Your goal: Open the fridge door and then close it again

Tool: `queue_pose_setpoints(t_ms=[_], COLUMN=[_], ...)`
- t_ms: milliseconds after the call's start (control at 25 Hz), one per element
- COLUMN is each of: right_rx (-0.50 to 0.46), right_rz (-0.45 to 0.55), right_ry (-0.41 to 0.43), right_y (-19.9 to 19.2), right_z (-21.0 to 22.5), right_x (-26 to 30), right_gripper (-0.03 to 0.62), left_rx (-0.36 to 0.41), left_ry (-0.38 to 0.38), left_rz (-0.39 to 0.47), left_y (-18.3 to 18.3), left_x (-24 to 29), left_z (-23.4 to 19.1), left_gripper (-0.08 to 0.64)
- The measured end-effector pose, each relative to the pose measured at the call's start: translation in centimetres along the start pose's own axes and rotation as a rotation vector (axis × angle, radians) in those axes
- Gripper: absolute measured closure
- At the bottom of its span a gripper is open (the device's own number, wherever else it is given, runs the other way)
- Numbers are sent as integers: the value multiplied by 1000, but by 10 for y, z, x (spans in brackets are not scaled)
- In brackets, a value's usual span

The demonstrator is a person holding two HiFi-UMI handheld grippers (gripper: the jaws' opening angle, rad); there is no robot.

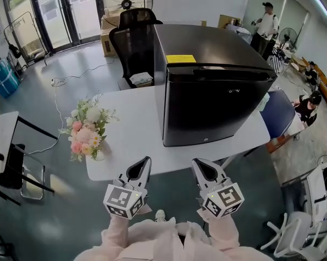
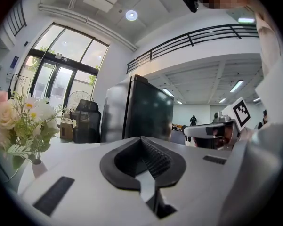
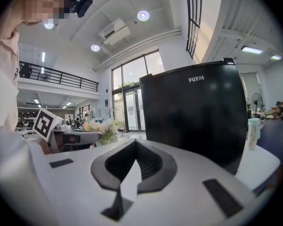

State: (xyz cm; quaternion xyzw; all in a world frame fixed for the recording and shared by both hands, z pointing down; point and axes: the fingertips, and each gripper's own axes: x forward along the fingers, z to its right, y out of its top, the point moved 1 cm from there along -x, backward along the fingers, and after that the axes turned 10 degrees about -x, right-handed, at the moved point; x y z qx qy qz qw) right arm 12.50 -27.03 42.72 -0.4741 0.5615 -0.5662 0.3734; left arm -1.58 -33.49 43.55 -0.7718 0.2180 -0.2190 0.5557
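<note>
now the fridge (image 1: 217, 91), door shut, stands on the table (image 1: 136, 145) straight ahead of the right claw (image 1: 203, 166) and ahead-right of the left claw (image 1: 143, 166). both claws have their jaws pressed together on nothing, just short of the table edge. flowers (image 1: 86, 130) stand ahead-left of the left claw.

The fridge (image 1: 215, 64) fills the right half of the table (image 1: 136, 124), and its shut door (image 1: 212, 110) leaves only a narrow strip of bare tabletop at the near edge. A broad bare stretch lies between the fridge's left side and the flowers (image 1: 87, 129). A black chair (image 1: 131, 42) blocks the far side, and a blue chair (image 1: 277, 113) crowds the right end.
</note>
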Motion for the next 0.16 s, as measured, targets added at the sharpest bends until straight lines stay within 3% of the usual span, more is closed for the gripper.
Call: queue_pose_setpoints(t_ms=[160], right_rx=[-6], right_rz=[1], right_ry=[13], right_y=[1], right_z=[-4], right_x=[-2], right_gripper=[586], left_rx=[0], left_ry=[0], left_rz=[-2], left_y=[-1], left_x=[-1], left_z=[3], left_gripper=[549])
